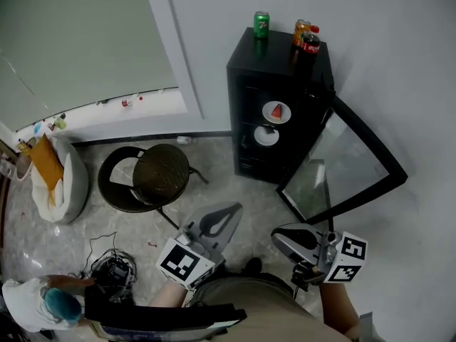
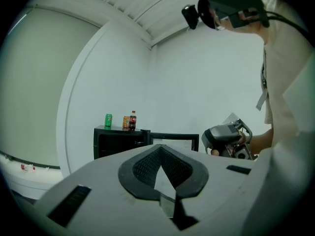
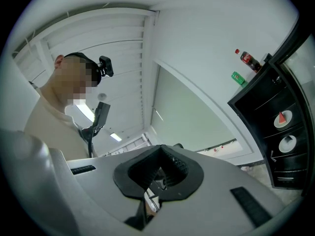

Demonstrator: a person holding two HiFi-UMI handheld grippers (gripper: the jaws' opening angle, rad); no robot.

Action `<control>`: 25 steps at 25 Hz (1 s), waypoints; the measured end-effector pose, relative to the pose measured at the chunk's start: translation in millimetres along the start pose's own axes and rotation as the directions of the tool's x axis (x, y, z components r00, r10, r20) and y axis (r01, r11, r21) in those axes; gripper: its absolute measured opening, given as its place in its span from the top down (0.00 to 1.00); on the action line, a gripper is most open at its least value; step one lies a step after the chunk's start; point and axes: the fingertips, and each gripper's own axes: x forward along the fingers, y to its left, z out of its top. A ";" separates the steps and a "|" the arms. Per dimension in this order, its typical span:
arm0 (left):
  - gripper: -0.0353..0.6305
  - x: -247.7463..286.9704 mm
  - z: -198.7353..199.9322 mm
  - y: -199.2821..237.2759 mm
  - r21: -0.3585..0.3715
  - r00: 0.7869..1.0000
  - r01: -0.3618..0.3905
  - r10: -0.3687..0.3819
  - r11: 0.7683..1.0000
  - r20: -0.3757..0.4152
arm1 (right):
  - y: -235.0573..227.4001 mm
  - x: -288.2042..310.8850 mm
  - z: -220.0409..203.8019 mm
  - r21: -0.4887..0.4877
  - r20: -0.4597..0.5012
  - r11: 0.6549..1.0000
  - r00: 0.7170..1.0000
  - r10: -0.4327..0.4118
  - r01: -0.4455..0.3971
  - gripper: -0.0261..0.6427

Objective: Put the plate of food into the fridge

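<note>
Placement appears done: the white round plate of red food [image 1: 276,112] sits inside the black glass-door fridge [image 1: 278,52] at twelve o'clock, door open and unclosed, with left gripper [image 1: 226,216] and right gripper [image 1: 282,239] clenched empty.

The fridge [image 1: 278,59] has a glossy black casing; its door [image 1: 343,157] is clear glass in a dark frame. The plates [image 1: 265,139] inside look white and smoothly glazed. The floor [image 1: 228,184] is polished, speckled stone. The left gripper [image 1: 222,219] and right gripper [image 1: 287,238] have matt grey plastic shells, and the fingers [image 2: 142,168] carry black ribbed padding.
</note>
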 end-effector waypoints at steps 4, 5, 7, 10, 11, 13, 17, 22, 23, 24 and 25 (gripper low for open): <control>0.93 -19.3 -3.3 18.9 -0.020 1.000 -0.029 0.029 0.999 0.004 | 3.5 18.7 -7.0 -0.003 -0.020 1.000 1.000 -0.001 0.001 0.93; 0.93 -22.5 -3.4 22.3 -0.023 0.999 -0.032 0.032 0.999 0.008 | 4.4 21.9 -7.9 -0.003 -0.024 1.000 1.000 -0.002 0.002 0.93; 0.93 -26.3 -0.9 28.1 -0.032 0.999 -0.035 0.036 0.999 0.019 | 5.9 27.2 -8.9 -0.004 -0.029 1.000 1.000 -0.007 0.007 0.93; 0.93 -30.8 0.4 33.6 -0.042 0.999 -0.025 0.026 0.999 0.022 | 7.8 34.1 -10.3 -0.002 -0.031 1.000 0.999 -0.021 0.021 0.93; 0.93 -32.9 -0.2 34.8 -0.041 1.000 -0.019 0.020 0.999 0.022 | 8.5 36.3 -11.7 0.000 -0.031 1.000 0.999 -0.027 0.027 0.93; 0.93 -37.4 -0.5 37.8 -0.039 1.000 -0.010 0.011 0.999 0.023 | 9.6 41.6 -15.6 0.005 -0.033 0.999 0.999 -0.036 0.036 0.93; 0.93 -40.3 0.1 44.4 -0.043 1.000 -0.002 0.003 0.999 0.022 | 11.7 51.8 -21.2 -0.008 -0.043 0.999 0.998 -0.037 0.037 0.93; 0.93 -40.6 -0.5 45.0 -0.032 1.000 0.025 -0.024 0.999 0.015 | 13.9 57.2 -21.0 -0.036 -0.039 0.998 0.998 -0.054 0.053 0.93; 0.93 -40.6 -0.9 44.7 -0.030 0.999 0.031 -0.030 0.999 0.015 | 13.9 57.1 -20.9 -0.035 -0.033 0.998 0.998 -0.056 0.055 0.93; 0.93 -41.1 -1.2 44.7 -0.031 0.999 0.035 -0.034 0.999 0.014 | 14.4 57.2 -21.3 -0.035 -0.029 0.998 0.998 -0.058 0.057 0.93; 0.93 -41.9 -0.9 45.2 -0.033 0.999 0.038 -0.037 0.999 0.014 | 15.3 57.8 -22.0 -0.036 -0.028 0.998 0.998 -0.060 0.059 0.93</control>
